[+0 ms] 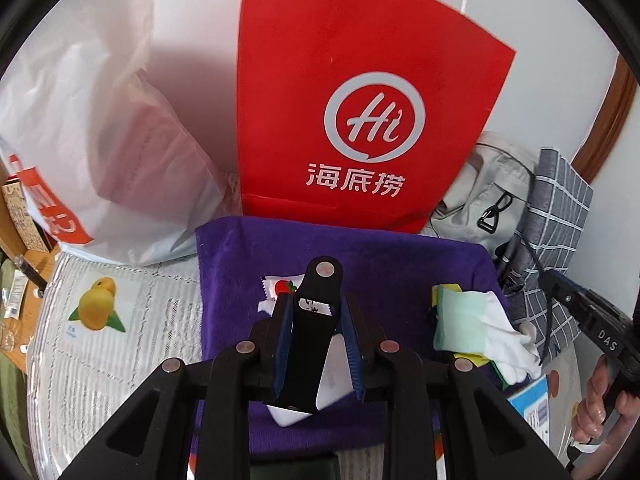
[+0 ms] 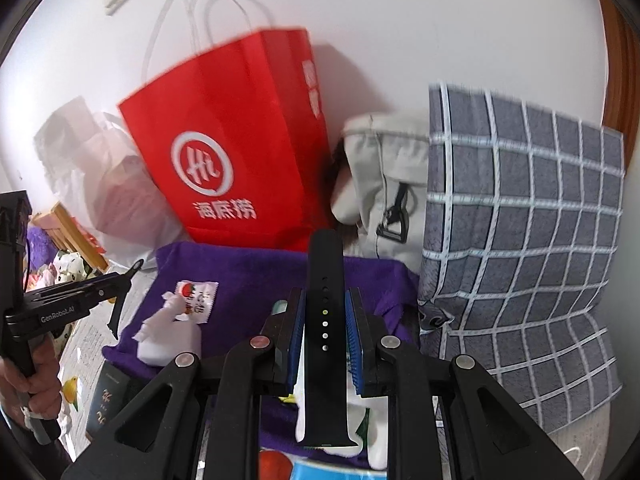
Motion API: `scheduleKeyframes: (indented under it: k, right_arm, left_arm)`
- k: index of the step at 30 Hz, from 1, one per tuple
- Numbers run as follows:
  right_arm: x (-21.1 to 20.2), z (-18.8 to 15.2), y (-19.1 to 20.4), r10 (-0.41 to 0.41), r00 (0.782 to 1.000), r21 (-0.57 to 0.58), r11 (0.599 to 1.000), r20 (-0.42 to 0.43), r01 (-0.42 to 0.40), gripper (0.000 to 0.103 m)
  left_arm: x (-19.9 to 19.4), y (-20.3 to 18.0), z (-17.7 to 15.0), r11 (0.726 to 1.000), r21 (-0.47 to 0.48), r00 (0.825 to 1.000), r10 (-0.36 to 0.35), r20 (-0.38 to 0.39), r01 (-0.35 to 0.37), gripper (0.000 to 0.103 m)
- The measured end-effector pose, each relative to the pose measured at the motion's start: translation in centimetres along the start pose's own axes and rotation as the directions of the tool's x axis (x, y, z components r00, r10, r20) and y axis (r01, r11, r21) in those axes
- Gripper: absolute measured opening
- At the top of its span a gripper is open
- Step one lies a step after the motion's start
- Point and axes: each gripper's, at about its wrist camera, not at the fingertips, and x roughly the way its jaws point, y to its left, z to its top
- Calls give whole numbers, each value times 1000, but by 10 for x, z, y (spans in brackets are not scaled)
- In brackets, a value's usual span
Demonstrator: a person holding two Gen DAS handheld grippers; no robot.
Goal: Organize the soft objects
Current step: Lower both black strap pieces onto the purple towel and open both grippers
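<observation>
A purple towel (image 1: 380,256) lies flat before a red paper bag (image 1: 352,80). My left gripper (image 1: 318,312) is shut on a black watch-strap piece with a buckle end (image 1: 316,320), held above the towel. My right gripper (image 2: 325,312) is shut on a black watch strap with holes (image 2: 325,320). On the towel lie a small snack packet with a strawberry print (image 1: 280,286), a white pad (image 2: 170,340) and a pile of white and green gloves (image 1: 480,328). The right gripper also shows at the right edge of the left wrist view (image 1: 560,288).
A white plastic bag (image 1: 80,140) stands left of the red bag. A grey backpack (image 1: 488,184) and a grey checked cushion (image 2: 520,240) are at the right. A mango card (image 1: 98,306) lies on the striped cover. A wooden shelf (image 1: 24,216) is far left.
</observation>
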Motion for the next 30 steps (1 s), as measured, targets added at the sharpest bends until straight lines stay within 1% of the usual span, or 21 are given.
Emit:
scheduleKeyframes:
  k: [4,8,10,14,19,22,23,25,27,28,30]
  right_arm:
    - [25,-2,-9,10,998,20,1000,-58,-9,20]
    - [48,-9,-9,-30,993,0,1000,-115,30,20]
    - [56,-12,-11,-37,990,-1,999,-139,37,20]
    - [63,-14,-15,-62,984,-1,998,-166,63,21]
    - [65,-16,-14,-48,982,3,999,-182,49,21]
    - [61,-15,-11,-37,984,-3,999,-175,37,21]
    - [57,-15,-9,-33,985,-9,999,-170,32,22]
    - [48,-12,-7,-33,988,-18,999,-150,31,25]
    - [36,-10,-3,-37,992,-33,999,-120,33,33]
    - [30,-9,-1,-40,994,-38,999,-105,36,36]
    - [16,-9,3,-47,996,-45,998,-73,43,46]
  left_arm:
    - [15,-1,1,1000,7,1000,4,-22,-4,24]
    - [29,-1,1,1000,11,999,-4,-52,5,24]
    - [35,3,1,1000,-3,997,-5,-74,4,24]
    - [44,7,1,1000,-29,995,-5,-103,2,25]
    - [52,6,-2,998,-47,989,-43,-141,37,26]
    - [54,7,-3,997,-65,985,-47,-165,36,26]
    - [53,7,-3,996,-69,985,-60,-163,50,26]
    - [47,7,-2,995,-72,986,-80,-144,70,26]
    - [40,5,-2,994,-68,987,-94,-134,85,26]
    - [38,4,-2,994,-65,986,-97,-133,89,26]
    - [31,2,-3,994,-59,987,-95,-132,88,28]
